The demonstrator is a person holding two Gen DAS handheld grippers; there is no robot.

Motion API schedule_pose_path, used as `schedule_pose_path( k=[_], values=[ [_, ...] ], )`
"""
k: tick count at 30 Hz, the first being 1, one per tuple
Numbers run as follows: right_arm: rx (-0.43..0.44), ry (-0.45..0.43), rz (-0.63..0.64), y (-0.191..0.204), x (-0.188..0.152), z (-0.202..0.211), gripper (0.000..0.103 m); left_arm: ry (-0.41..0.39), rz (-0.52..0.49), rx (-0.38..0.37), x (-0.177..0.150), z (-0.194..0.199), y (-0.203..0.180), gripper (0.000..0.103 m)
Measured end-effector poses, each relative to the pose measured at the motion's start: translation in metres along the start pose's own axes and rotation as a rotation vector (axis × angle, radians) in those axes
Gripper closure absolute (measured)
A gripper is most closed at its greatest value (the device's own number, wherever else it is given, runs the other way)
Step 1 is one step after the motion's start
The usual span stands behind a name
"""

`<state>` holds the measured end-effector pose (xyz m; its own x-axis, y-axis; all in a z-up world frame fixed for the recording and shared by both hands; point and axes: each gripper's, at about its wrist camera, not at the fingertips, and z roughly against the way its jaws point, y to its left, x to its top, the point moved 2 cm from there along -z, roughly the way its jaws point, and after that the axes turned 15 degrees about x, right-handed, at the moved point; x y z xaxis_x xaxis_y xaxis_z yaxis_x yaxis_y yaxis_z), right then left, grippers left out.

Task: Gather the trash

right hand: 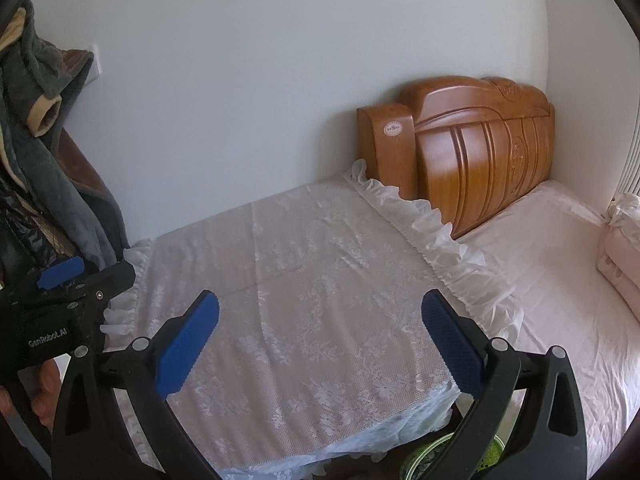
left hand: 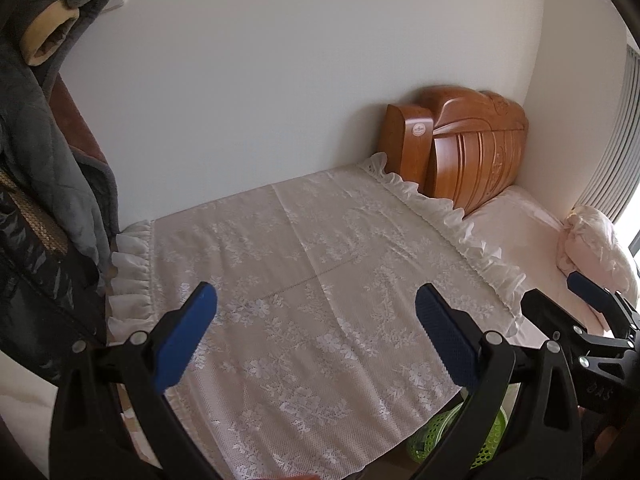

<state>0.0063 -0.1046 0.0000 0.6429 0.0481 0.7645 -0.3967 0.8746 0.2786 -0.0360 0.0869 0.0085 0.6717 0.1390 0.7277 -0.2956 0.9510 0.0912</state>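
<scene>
No trash shows in either view. My left gripper (left hand: 316,304) is open and empty, held above a surface covered with a white lace cloth (left hand: 304,280). My right gripper (right hand: 320,312) is open and empty above the same cloth (right hand: 312,280). The right gripper shows at the right edge of the left wrist view (left hand: 592,300), and the left gripper at the left edge of the right wrist view (right hand: 72,280). A green perforated basket (left hand: 436,436) stands on the floor below the cloth's near corner, partly hidden by my fingers; it also shows in the right wrist view (right hand: 424,456).
A bed with a pink sheet (right hand: 568,280) and a carved wooden headboard (right hand: 480,152) lies to the right. A folded pink quilt (left hand: 592,248) sits at its far side. Grey and black clothes (left hand: 48,184) hang at the left. A white wall stands behind.
</scene>
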Motion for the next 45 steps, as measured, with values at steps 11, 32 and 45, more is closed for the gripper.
schedule_pose_path(
  k=[11, 32, 45],
  values=[
    [-0.001, -0.002, 0.001, -0.005, 0.000, 0.004, 0.002, 0.002, -0.009, 0.002, 0.001, -0.002, -0.004, 0.008],
    [-0.001, 0.000, 0.001, -0.010, -0.001, 0.008, 0.002, 0.006, -0.012, -0.007, 0.000, -0.004, -0.008, 0.008],
    [-0.004, 0.000, 0.001, -0.011, -0.003, 0.009, 0.002, 0.005, -0.016, -0.018, 0.000, -0.004, -0.007, 0.008]
  ],
)
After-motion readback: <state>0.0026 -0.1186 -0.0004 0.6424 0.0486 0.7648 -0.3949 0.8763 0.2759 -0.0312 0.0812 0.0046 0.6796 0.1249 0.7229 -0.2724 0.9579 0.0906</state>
